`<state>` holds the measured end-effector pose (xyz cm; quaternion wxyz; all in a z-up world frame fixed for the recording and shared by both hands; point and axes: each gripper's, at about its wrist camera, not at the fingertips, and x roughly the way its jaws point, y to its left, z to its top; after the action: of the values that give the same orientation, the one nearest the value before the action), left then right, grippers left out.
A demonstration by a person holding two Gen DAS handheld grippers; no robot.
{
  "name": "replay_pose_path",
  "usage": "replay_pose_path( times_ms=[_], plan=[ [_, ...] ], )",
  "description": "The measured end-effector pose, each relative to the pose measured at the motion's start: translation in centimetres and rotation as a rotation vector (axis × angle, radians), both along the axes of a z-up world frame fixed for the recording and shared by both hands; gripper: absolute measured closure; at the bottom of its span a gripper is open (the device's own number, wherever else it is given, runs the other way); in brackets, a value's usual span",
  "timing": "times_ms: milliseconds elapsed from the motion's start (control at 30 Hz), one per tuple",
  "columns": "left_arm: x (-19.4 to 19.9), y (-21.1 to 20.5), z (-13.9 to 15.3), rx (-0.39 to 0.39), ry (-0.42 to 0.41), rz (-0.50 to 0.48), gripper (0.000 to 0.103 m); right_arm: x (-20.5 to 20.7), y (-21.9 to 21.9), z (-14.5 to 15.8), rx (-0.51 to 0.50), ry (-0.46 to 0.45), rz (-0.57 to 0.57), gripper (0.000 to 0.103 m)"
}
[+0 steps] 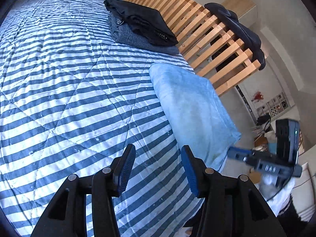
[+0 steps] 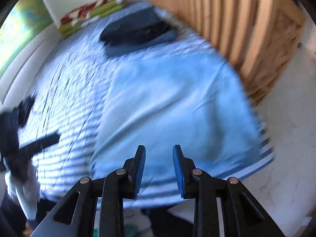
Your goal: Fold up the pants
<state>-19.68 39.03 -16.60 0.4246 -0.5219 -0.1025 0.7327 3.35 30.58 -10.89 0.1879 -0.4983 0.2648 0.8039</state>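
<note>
The light blue pants (image 1: 189, 106) lie folded flat on the bed (image 1: 69, 83), along its edge next to the wooden slat frame (image 1: 215, 41) and reaching down to the near corner, where the fabric hangs slightly over the side. The bed carries a quilt striped in blue and white. Farther along the same edge, apart from the pants, sits a pile (image 1: 138, 27) of folded dark clothes, a black piece on top of a grey checked one. A dark garment (image 1: 239, 31) is draped over the top rail of the slat frame. Green and red cushions (image 2: 88, 13) lie at the far end of the bed.

The left hand-held gripper (image 1: 158, 167) hovers over the striped quilt just beside the pants, its jaws apart with nothing between them. The right hand-held gripper (image 2: 159, 167) hangs above the near end of the pants, its jaws parted too, narrower, and empty; its pads do not press the fabric. The right wrist view is blurred by motion.
</note>
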Motion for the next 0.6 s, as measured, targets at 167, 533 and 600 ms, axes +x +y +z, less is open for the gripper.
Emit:
replay_pose_path(
  times_ms=[167, 533, 600],
  plan=[
    [-1.0, 1.9, -1.3, 0.007, -0.064, -0.021, 0.052, -1.0, -0.9, -2.1, -0.169, 0.047, -0.091, 0.077],
    [-1.8, 7.0, -2.2, 0.023, -0.128, -0.079, 0.053, 0.2, 0.4, -3.4, -0.422, 0.12, -0.255, 0.065],
    [-1.7, 7.8, -1.7, 0.019, -0.104, -0.094, 0.061, -0.1, 0.3, -3.2, -0.424, 0.129, -0.244, 0.065]
  ],
)
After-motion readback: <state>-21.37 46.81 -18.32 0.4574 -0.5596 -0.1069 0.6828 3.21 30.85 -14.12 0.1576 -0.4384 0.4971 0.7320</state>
